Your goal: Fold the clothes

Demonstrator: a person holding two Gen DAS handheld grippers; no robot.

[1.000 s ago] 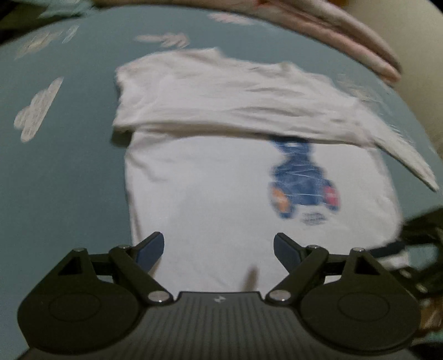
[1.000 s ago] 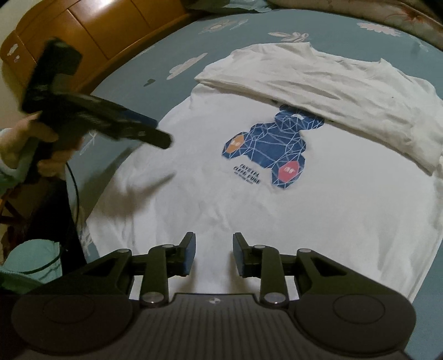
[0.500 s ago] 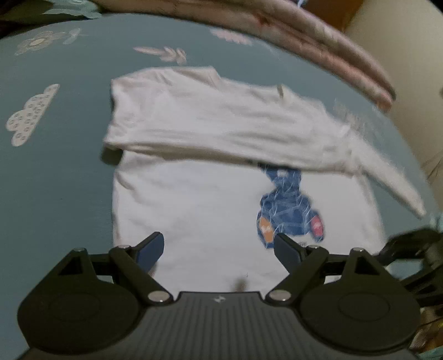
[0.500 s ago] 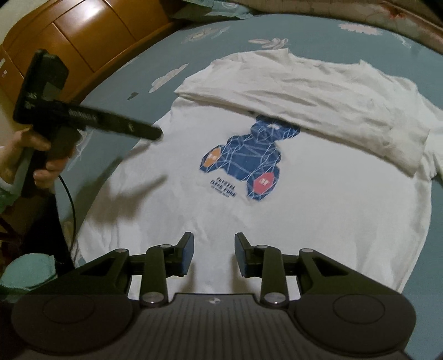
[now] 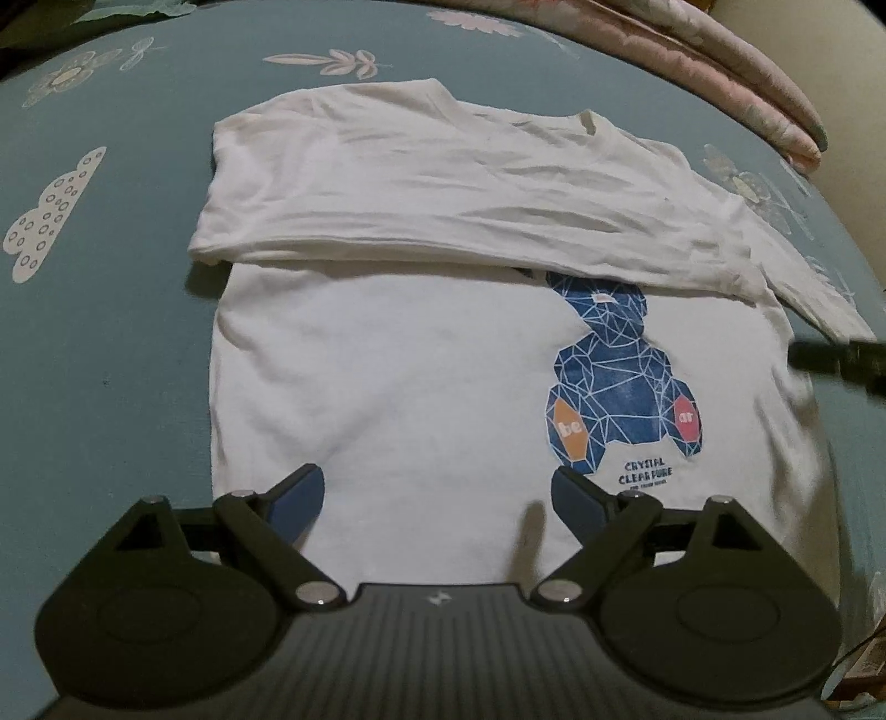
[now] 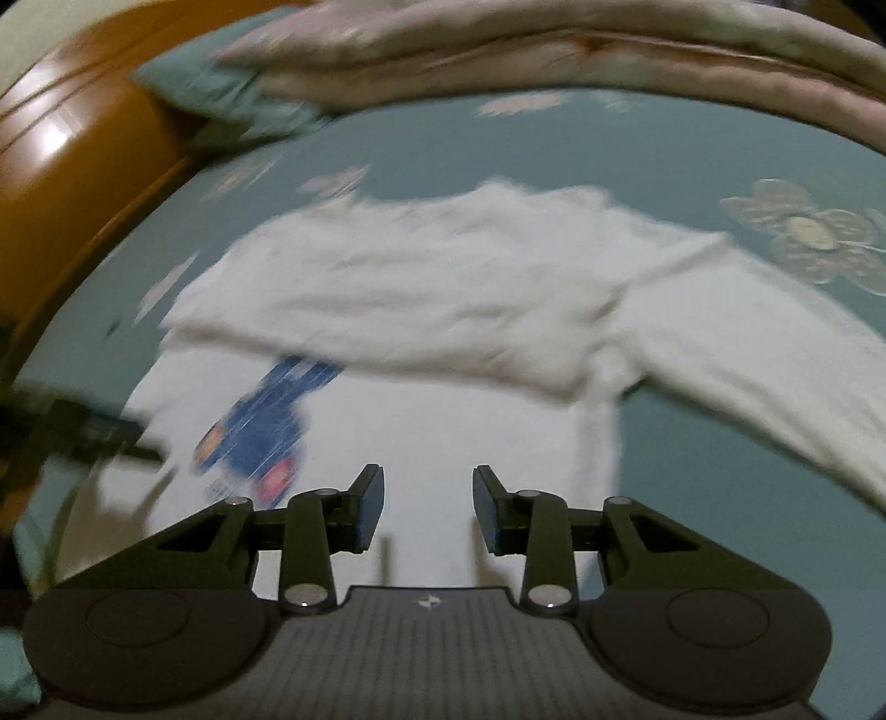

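A white T-shirt [image 5: 398, 376] with a blue bear print [image 5: 614, 387] lies flat on the teal bedsheet [image 5: 99, 343]. Its far part is folded over towards me as a wide band [image 5: 443, 188]. My left gripper [image 5: 437, 493] is open and empty, hovering over the shirt's near hem. My right gripper [image 6: 426, 509] is open and empty above the shirt [image 6: 470, 421], in a blurred view. One sleeve [image 6: 775, 365] lies out to the right. The right gripper's tip shows at the right edge of the left wrist view [image 5: 841, 360].
A pink quilt [image 6: 554, 50] lies along the far side of the bed. A wooden headboard [image 6: 72, 144] stands at the left of the right wrist view. The left gripper appears as a dark blur [image 6: 83, 432] at the left there.
My left gripper has pulled back and the shirt sits more centred. My right gripper has swung right and forward towards the sleeve side, blurring its view. Both stay open.
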